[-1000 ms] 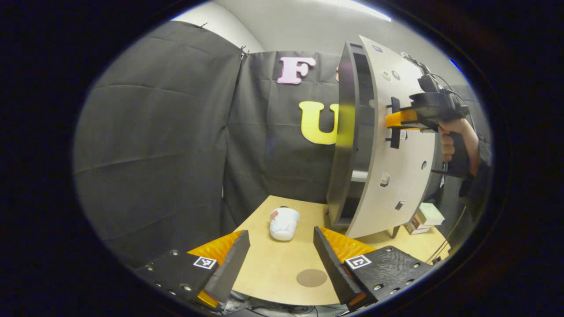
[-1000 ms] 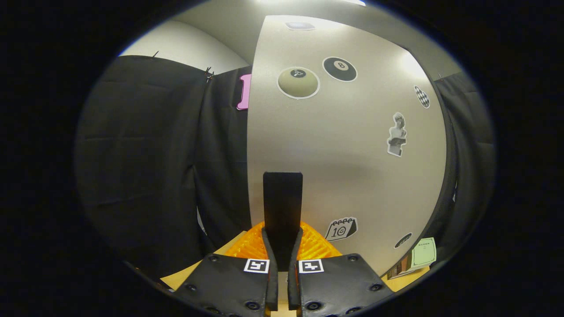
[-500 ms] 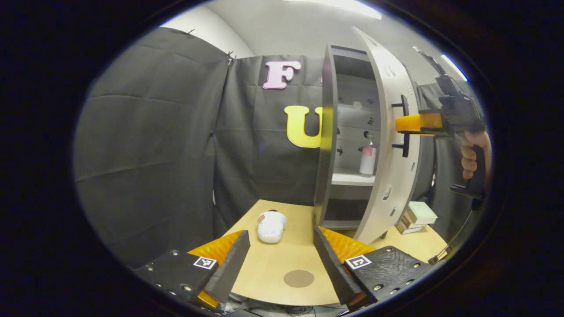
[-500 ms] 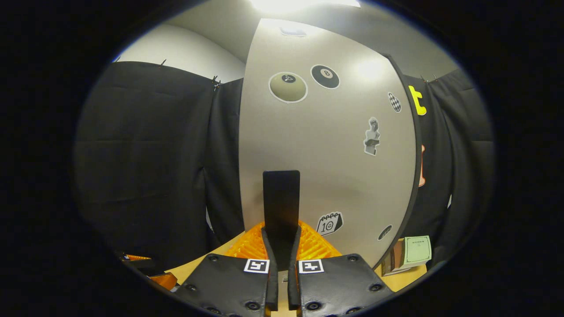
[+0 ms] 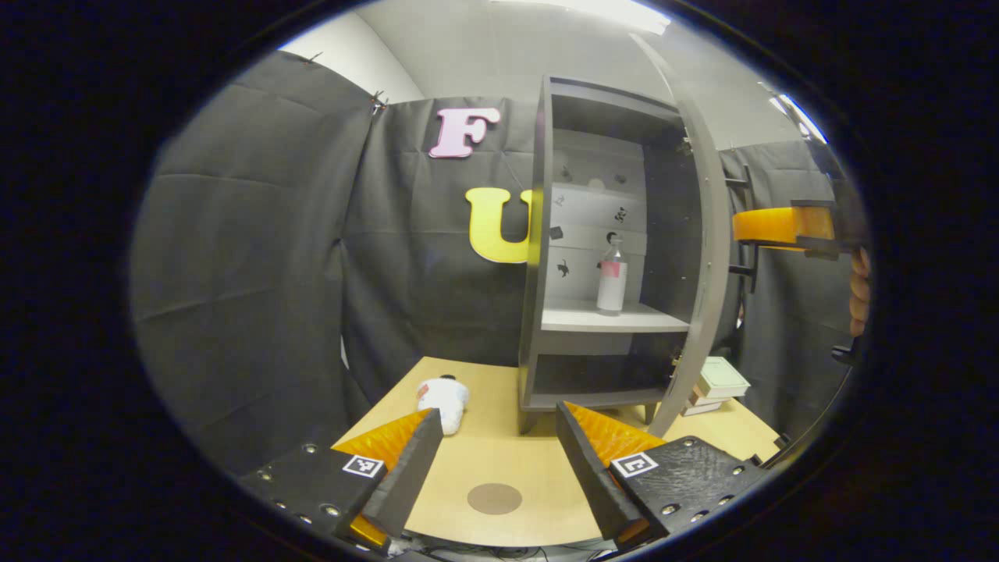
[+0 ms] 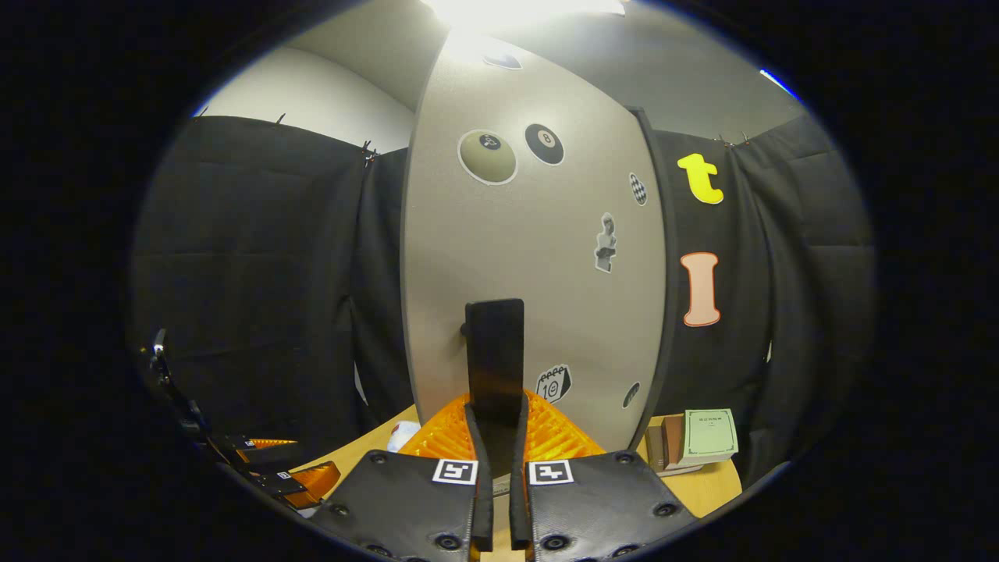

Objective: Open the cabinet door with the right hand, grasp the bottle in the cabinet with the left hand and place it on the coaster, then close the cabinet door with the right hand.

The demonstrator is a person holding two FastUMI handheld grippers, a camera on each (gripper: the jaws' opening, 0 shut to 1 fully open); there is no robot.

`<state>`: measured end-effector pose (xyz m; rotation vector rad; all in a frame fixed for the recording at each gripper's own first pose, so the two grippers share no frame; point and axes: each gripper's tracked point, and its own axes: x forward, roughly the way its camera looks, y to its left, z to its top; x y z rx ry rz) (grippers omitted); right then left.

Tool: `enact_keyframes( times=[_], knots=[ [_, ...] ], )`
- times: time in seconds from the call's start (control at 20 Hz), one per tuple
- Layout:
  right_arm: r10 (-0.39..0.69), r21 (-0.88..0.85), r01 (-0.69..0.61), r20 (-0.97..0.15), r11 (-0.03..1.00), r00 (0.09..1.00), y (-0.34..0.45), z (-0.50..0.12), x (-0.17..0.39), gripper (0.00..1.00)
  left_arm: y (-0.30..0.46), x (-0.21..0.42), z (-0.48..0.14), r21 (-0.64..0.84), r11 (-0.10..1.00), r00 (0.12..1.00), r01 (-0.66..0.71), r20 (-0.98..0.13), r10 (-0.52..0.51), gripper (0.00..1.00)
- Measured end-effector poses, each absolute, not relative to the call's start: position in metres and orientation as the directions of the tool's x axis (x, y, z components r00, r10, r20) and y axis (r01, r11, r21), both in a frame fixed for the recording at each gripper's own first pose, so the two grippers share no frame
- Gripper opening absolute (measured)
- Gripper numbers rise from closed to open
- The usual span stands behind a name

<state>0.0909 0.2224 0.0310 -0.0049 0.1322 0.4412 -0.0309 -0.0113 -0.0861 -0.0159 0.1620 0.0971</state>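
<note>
Right tongs [image 6: 495, 437] clamped on door handle [image 6: 494, 355], door [image 6: 538, 273] open. Left tongs [image 5: 495, 460] apart, low over bench [image 5: 507, 460]; bottle [image 5: 611, 279] upright on shelf [image 5: 601, 318], ahead, probably slightly right.

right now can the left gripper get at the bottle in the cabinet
Probably yes. The door is swung wide, so the bottle stands exposed on the shelf, and the left gripper is open, facing the opening from over the table.

A wooden table [image 5: 499, 460] bears the cabinet [image 5: 538, 234], a coaster [image 5: 495, 498], a white toy [image 5: 442, 396] and books [image 5: 719, 382].
</note>
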Motion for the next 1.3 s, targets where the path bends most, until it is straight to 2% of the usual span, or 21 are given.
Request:
enact_keyframes(
  times=[0.5,0.55,0.65,0.75,0.85,0.95,1.05,1.1,1.2,1.3],
  knots=[
    [0.317,0.1,-0.308,-0.097,0.946,0.944,0.202,0.035,0.091,0.09,-0.067,0.007,-0.098,0.009,0.999,0.979,0.053,-0.198,-0.051,0.89],
    [0.308,0.104,-0.298,-0.094,0.949,0.947,0.201,0.037,0.091,0.06,-0.071,0.007,-0.099,0.009,0.998,0.978,0.061,-0.201,-0.058,0.89],
    [0.287,0.077,-0.281,-0.089,0.957,0.954,0.193,0.038,0.093,0.09,-0.078,0.01,-0.099,0.0,0.997,0.977,0.075,-0.202,-0.074,0.89],
    [0.267,0.055,-0.263,-0.084,0.963,0.96,0.182,0.037,0.097,0.05,-0.082,0.012,-0.101,-0.008,0.996,0.975,0.088,-0.205,-0.088,0.89],
    [0.266,0.071,-0.26,-0.087,0.963,0.96,0.18,0.037,0.097,0.08,-0.081,0.016,-0.103,-0.003,0.996,0.973,0.088,-0.213,-0.087,0.89],
    [0.264,0.076,-0.258,-0.09,0.963,0.96,0.178,0.037,0.094,0.05,-0.08,0.017,-0.107,-0.01,0.996,0.97,0.092,-0.225,-0.092,0.89],
    [0.256,0.059,-0.252,-0.091,0.966,0.962,0.17,0.038,0.095,0.05,-0.078,0.019,-0.11,-0.016,0.996,0.969,0.09,-0.231,-0.091,0.9],
    [0.254,0.055,-0.25,-0.091,0.967,0.963,0.167,0.037,0.096,0.08,-0.077,0.02,-0.111,-0.02,0.996,0.968,0.088,-0.234,-0.09,0.9],
    [0.249,0.074,-0.242,-0.091,0.967,0.964,0.163,0.038,0.097,0.05,-0.074,0.021,-0.114,-0.031,0.996,0.966,0.083,-0.244,-0.088,0.89],
    [0.228,0.102,-0.219,-0.09,0.97,0.969,0.16,0.039,0.098,0.08,-0.07,0.022,-0.116,-0.037,0.997,0.964,0.066,-0.257,-0.073,0.9]
  ],
)
